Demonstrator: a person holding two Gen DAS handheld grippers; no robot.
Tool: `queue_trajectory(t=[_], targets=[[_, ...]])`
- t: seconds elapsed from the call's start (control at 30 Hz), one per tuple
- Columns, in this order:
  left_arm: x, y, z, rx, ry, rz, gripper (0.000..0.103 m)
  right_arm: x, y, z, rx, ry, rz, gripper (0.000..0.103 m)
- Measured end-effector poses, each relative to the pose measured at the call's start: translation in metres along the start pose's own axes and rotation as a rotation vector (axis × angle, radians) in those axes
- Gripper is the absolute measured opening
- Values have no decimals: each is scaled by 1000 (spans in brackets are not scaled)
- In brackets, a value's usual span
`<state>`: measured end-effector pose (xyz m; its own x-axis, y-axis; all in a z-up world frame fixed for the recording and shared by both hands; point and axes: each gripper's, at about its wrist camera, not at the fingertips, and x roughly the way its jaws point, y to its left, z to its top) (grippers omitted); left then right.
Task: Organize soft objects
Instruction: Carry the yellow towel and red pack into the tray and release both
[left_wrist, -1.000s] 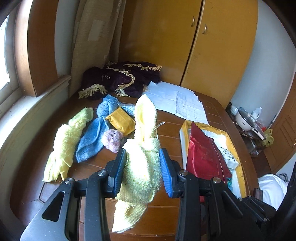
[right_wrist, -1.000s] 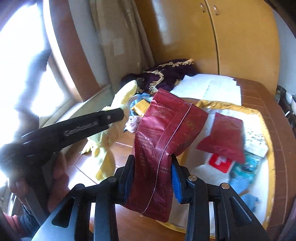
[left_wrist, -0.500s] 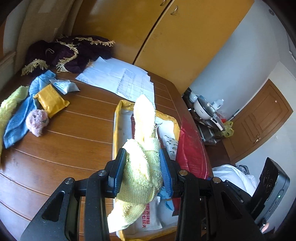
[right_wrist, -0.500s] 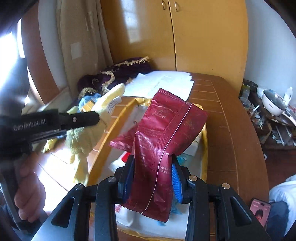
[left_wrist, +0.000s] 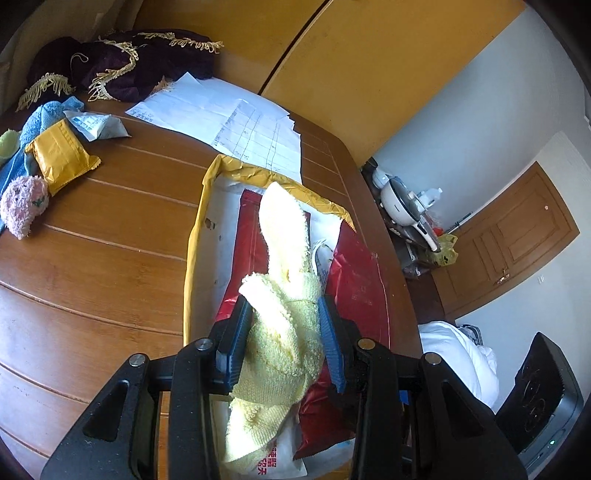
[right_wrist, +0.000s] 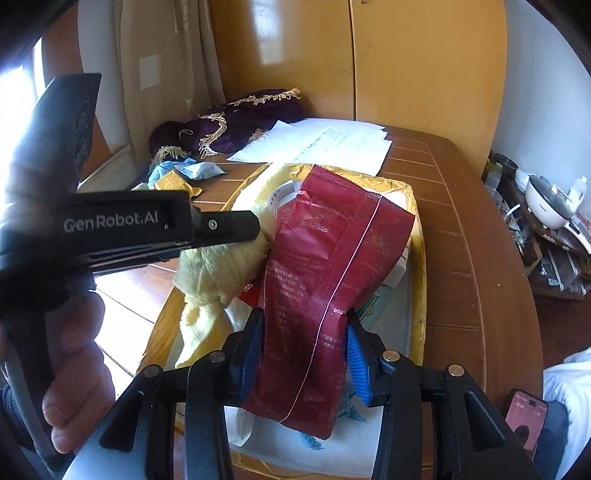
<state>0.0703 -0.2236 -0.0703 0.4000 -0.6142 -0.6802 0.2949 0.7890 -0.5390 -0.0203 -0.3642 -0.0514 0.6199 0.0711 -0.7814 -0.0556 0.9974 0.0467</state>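
My left gripper (left_wrist: 284, 334) is shut on a pale yellow towel (left_wrist: 286, 295), which hangs over the yellow-rimmed tray (left_wrist: 192, 236). The same towel (right_wrist: 218, 273) shows in the right wrist view, under the left gripper (right_wrist: 236, 229). My right gripper (right_wrist: 304, 354) is shut on a dark red foil packet (right_wrist: 325, 291), held above the tray (right_wrist: 417, 273). In the left wrist view that red packet (left_wrist: 356, 280) is just right of the towel. A second red packet (left_wrist: 251, 240) lies in the tray.
On the wooden table (left_wrist: 110, 258) to the left lie a blue towel (left_wrist: 37, 122), a yellow packet (left_wrist: 61, 157), a pink plush (left_wrist: 24, 205) and a white pouch (left_wrist: 98, 125). Papers (left_wrist: 229, 125) and a purple fringed cloth (left_wrist: 122, 66) lie further back. A person's hand (right_wrist: 74, 369) holds the left gripper.
My left gripper has carried the yellow towel from the table's left side to above the tray. My right gripper has kept the red packet over the tray, now close beside the towel.
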Motion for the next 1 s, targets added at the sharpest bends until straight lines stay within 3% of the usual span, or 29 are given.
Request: queue_trajectory(t=[0.27, 0.53, 0.77, 1.0], targets=[[-4, 8, -7, -11, 3, -50, 43, -2, 1, 3, 18, -2, -13, 49], [-29, 10, -9, -7, -53, -153, 72, -22, 1, 7, 70, -76, 0, 66], [-56, 13, -9, 17, -122, -151, 76, -33, 8, 13, 111, -129, 56, 66], [-74, 43, -9, -23, -169, -109, 76, -36, 18, 20, 166, -140, 142, 66]])
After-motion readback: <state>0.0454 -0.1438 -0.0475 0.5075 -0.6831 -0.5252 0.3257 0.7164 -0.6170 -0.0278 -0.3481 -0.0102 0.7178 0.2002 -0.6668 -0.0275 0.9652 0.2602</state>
